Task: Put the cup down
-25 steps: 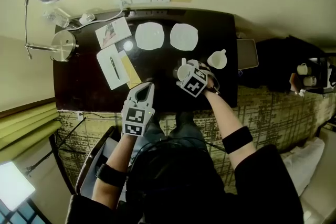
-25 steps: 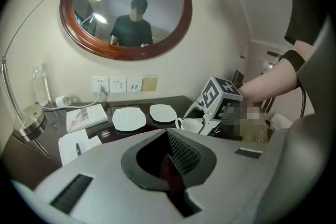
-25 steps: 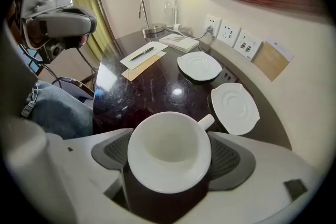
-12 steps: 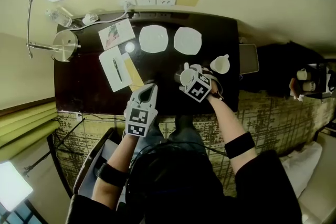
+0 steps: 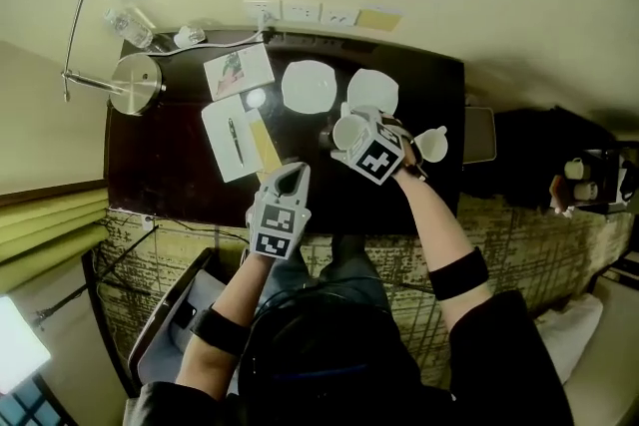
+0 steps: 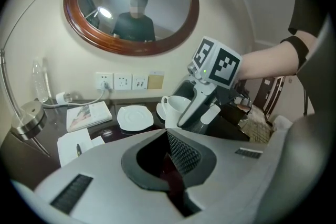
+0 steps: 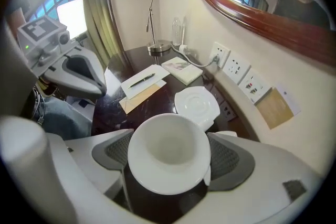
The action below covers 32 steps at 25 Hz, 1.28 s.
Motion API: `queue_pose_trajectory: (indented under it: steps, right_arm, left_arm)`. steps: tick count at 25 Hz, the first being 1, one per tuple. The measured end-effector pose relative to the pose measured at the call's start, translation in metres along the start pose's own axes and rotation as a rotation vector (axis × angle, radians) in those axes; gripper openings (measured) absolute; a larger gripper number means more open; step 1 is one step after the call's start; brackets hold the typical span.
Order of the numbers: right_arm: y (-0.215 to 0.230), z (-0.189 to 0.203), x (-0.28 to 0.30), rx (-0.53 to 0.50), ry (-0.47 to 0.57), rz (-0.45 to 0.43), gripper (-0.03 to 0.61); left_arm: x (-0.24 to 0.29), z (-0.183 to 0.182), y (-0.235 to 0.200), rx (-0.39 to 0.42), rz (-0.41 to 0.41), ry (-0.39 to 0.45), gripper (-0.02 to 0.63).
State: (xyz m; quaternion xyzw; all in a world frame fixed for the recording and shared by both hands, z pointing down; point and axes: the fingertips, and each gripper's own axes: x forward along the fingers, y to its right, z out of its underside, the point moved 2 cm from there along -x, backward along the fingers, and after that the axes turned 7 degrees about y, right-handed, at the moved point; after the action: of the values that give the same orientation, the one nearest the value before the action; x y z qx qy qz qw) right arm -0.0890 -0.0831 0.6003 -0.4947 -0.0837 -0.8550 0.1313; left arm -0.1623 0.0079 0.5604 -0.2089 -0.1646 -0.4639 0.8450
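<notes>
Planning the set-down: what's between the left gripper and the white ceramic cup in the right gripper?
Nothing. Only bare dark glossy tabletop separates the left gripper from the white ceramic cup in the right gripper; the head view shows it.

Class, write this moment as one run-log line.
right gripper: shut on cup | cup: upright, empty, near saucer | left gripper: shut, empty | task: cup not released

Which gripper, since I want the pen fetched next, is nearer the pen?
Left. In the head view the left gripper sits just below-right of the pen; the right gripper, holding the cup, is farther right.
</notes>
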Motion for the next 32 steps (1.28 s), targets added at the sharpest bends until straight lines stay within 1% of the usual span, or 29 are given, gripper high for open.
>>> queue_pose_trajectory:
  steps: [5,11,15,18,22,25,30,32]
  right_arm:
    - [0.031,-0.045,0.019,-0.043,0.035,0.004,0.443]
    - [0.06,-0.074,0.049,-0.057,0.044,-0.005,0.443]
    - [0.073,-0.081,0.073,-0.048,0.051,-0.013,0.444]
    - [0.077,-0.082,0.086,-0.04,0.045,-0.019,0.445]
    - [0.08,-0.088,0.098,-0.023,0.054,-0.025,0.445]
    - [0.086,-0.094,0.103,-0.01,0.073,-0.013,0.445]
    - [0.088,-0.096,0.103,-0.034,0.059,-0.008,0.446]
    - [0.089,-0.095,0.103,-0.041,0.062,-0.008,0.448]
  left_arm:
    - [0.021,-0.01,-0.023,-0.002,-0.02,0.012,0.002]
    - [0.045,-0.017,-0.051,0.016,-0.042,0.018,0.002]
    - [0.058,-0.008,-0.064,-0.003,-0.057,0.007,0.002]
    - [0.066,-0.002,-0.065,-0.006,-0.051,0.004,0.002]
    - [0.07,0.004,-0.067,-0.022,-0.054,0.002,0.002]
    - [0.071,0.006,-0.069,-0.038,-0.061,0.004,0.002]
    - [0.071,0.002,-0.072,-0.035,-0.06,0.013,0.003]
    - [0.071,0.004,-0.072,-0.046,-0.062,0.011,0.003]
